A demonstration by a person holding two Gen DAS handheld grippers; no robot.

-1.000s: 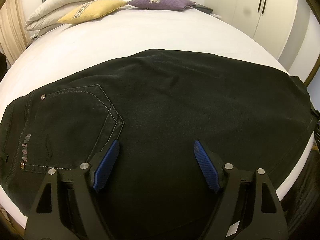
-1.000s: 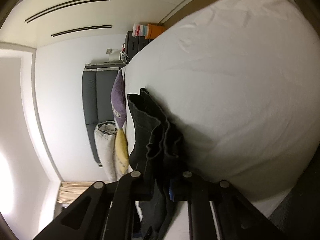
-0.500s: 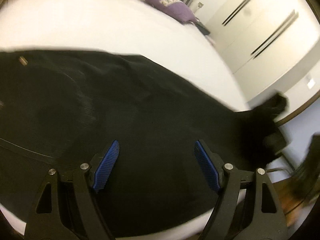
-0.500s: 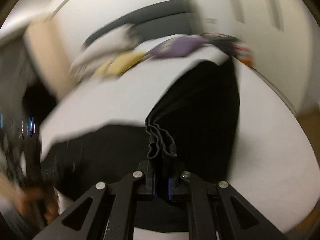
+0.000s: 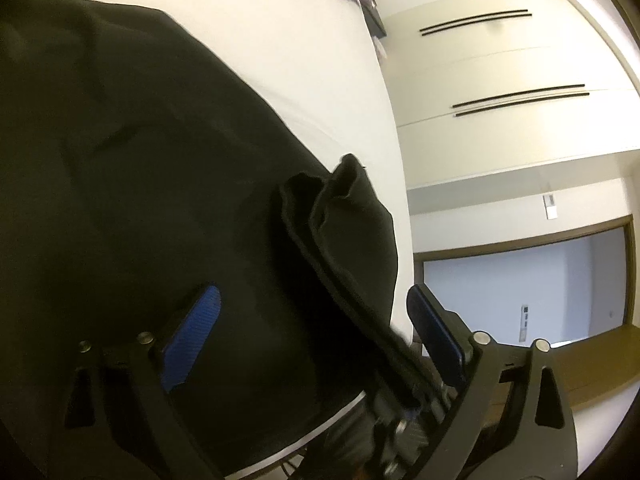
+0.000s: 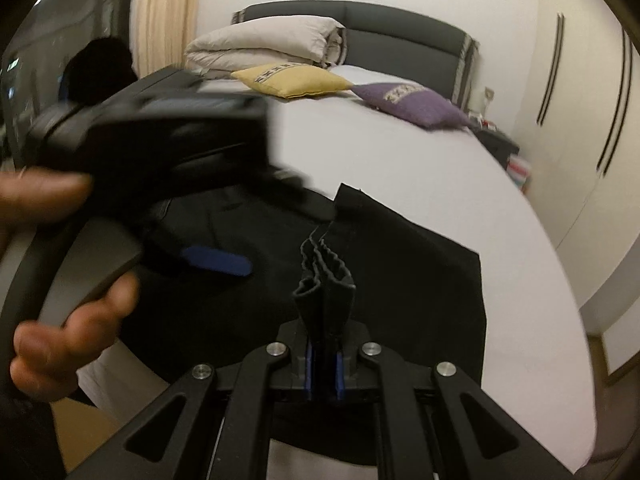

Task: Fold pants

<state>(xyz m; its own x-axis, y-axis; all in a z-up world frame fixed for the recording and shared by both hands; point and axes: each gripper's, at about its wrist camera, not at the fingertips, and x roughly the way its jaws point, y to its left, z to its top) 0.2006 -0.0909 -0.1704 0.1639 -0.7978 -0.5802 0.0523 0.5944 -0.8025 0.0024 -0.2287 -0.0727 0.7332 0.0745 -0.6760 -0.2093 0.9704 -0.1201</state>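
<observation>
Black pants (image 5: 132,184) lie spread on the white bed (image 5: 288,40). My right gripper (image 6: 324,360) is shut on the bunched leg hems (image 6: 324,276), which stand up from its jaws above the spread cloth (image 6: 420,280). My left gripper (image 5: 312,304) hovers over the pants with its jaws opening wide. The held hem strip (image 5: 332,248) runs between its blue pads (image 5: 196,332), and neither pad presses on it. In the right wrist view a hand (image 6: 52,328) holds the left gripper, blurred, with one blue pad (image 6: 218,262) showing just left of the hems.
A yellow pillow (image 6: 292,80), a purple pillow (image 6: 412,102) and a folded duvet (image 6: 264,46) sit by the dark headboard (image 6: 400,28). White wardrobe doors (image 6: 580,100) line the right wall. A cluttered nightstand (image 6: 500,140) stands beside the bed. The bed's edge (image 6: 560,320) curves round on the right.
The right gripper rolled upright and carried the hems across over the spread pants, close to the left gripper. The left gripper swung to the right and its jaws widened.
</observation>
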